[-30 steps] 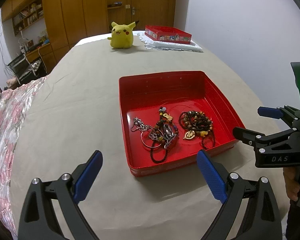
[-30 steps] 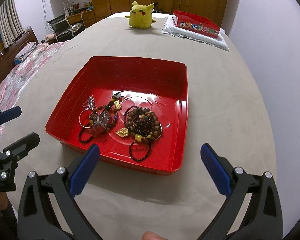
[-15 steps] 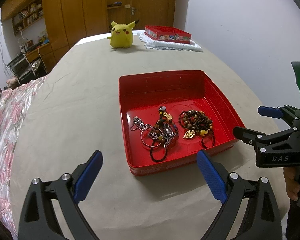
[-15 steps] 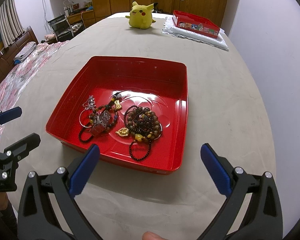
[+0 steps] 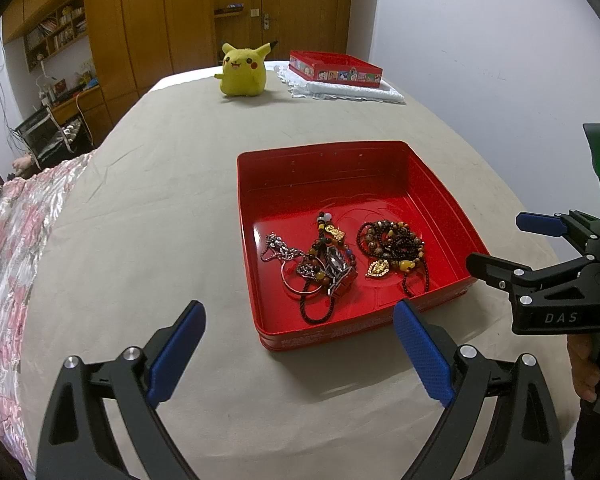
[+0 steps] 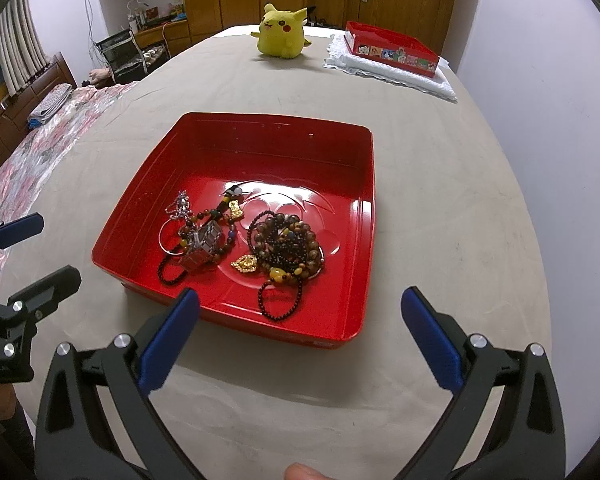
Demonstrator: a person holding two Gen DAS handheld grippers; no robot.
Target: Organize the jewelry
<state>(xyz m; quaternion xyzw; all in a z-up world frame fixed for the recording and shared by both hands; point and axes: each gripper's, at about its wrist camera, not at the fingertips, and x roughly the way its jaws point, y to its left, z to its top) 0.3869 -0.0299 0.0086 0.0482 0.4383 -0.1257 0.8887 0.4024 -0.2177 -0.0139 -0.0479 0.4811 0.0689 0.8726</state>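
A red square tray (image 5: 340, 160) (image 6: 356, 216) lies on the beige bedcover. In it lie a tangle of beaded bracelets with a silver chain and ring (image 5: 320, 266) (image 6: 198, 240) and a pile of brown bead strings with gold pendants (image 5: 394, 246) (image 6: 286, 246). My left gripper (image 5: 298, 354) is open and empty, just short of the tray's near edge; it also shows in the right wrist view (image 6: 30, 252). My right gripper (image 6: 300, 334) is open and empty at the tray's near edge; it also shows in the left wrist view (image 5: 508, 240).
A yellow plush toy (image 5: 244, 68) (image 6: 282, 34) sits at the far end of the bed. A second red box (image 5: 334, 68) (image 6: 390, 52) rests on a white lace cloth (image 5: 352, 92). A floral quilt (image 5: 8, 232) lies left; a wall stands right.
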